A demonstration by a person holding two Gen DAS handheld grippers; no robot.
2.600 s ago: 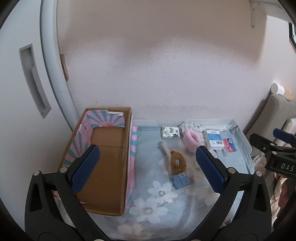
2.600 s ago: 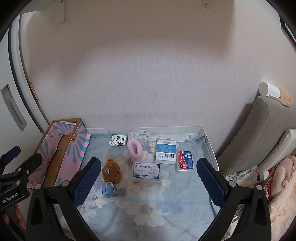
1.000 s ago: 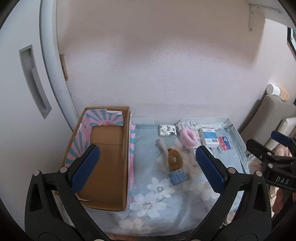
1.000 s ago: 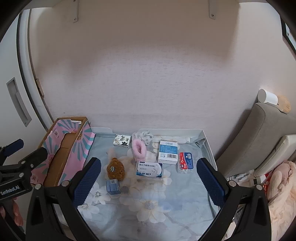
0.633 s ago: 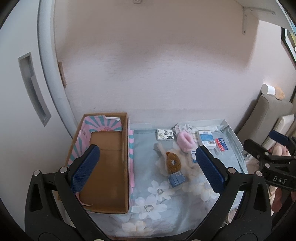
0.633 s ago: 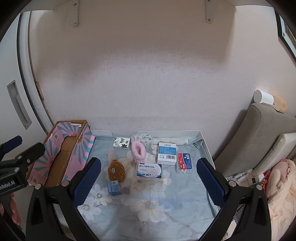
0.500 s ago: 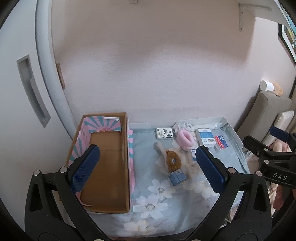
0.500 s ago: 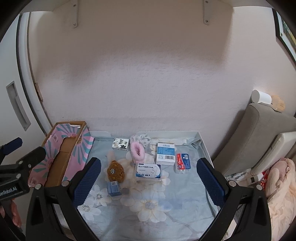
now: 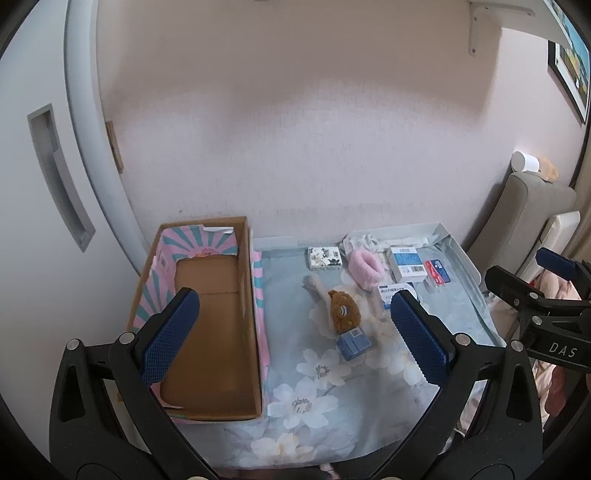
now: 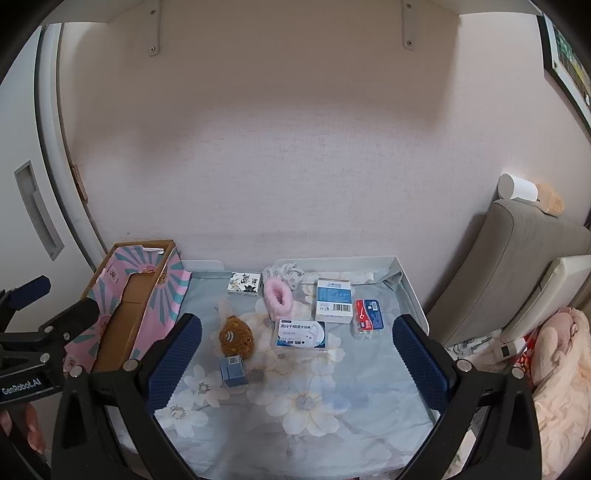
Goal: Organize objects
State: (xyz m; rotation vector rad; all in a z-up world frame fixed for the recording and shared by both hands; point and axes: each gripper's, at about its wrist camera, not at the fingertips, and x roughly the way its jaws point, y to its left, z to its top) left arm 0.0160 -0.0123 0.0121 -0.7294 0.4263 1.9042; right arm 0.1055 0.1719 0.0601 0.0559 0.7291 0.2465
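An open cardboard box (image 9: 214,321) with pink and teal flaps stands at the table's left; it also shows in the right wrist view (image 10: 122,321). On the floral cloth lie a brown plush toy (image 10: 235,335), a small blue box (image 10: 233,370), a pink fluffy slipper (image 10: 277,297), a white floss box (image 10: 301,334), a blue-white box (image 10: 333,300), a red packet (image 10: 368,314) and a patterned tin (image 10: 243,283). My left gripper (image 9: 293,332) is open and empty, held high above the table. My right gripper (image 10: 297,349) is open and empty, also held high.
A white tray rim (image 10: 410,291) edges the table's back right. A grey cushioned seat (image 10: 517,273) and pink bedding (image 10: 557,369) lie to the right. A white door with a recessed handle (image 9: 59,173) stands left. A wall shelf bracket (image 10: 406,22) is overhead.
Both grippers have pulled back and risen, so the table and its objects look smaller and further off. Nothing on the table has moved.
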